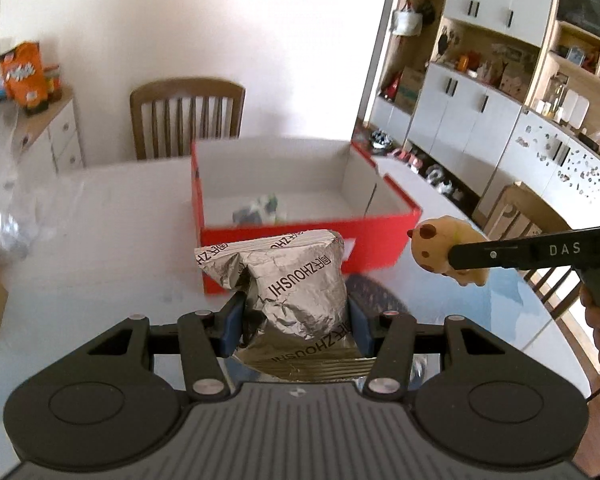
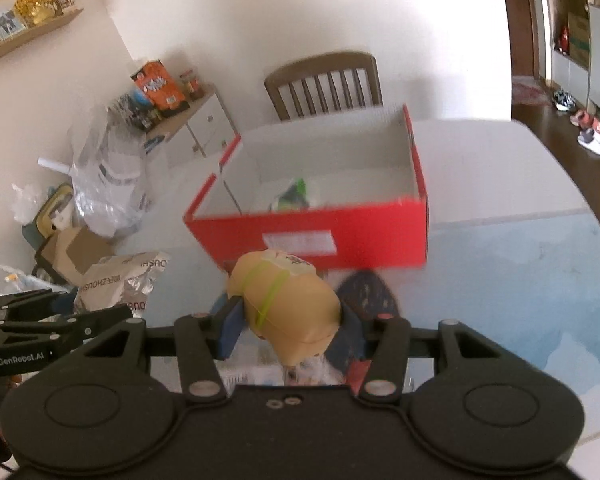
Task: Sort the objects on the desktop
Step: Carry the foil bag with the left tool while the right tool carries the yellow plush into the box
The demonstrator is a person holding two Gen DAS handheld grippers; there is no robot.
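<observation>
A white table (image 1: 112, 216) fills the middle of both views, a chair and wall behind it. The open red box (image 1: 300, 240) sits just above centre in each frame, straight ahead of both loads. My left gripper (image 1: 296, 320) clamps a crinkled silver foil packet (image 1: 296, 280); my right gripper (image 2: 288, 320) clamps a tan plush toy (image 2: 288, 300). The near box wall lies crosswise ahead, and I judge both hands about equally near it.

Wooden chair (image 1: 188, 116) pushed against far edge of table (image 1: 100, 240). White drawer cabinet (image 2: 204, 128) seen left of chair; orange snack bag (image 2: 160, 88) stood on its top. Clear plastic bags (image 2: 104, 176) heaped in front of cabinet. Shelf unit (image 1: 500, 92) seen right of chair, shoes (image 2: 584, 128) lined on floor.
</observation>
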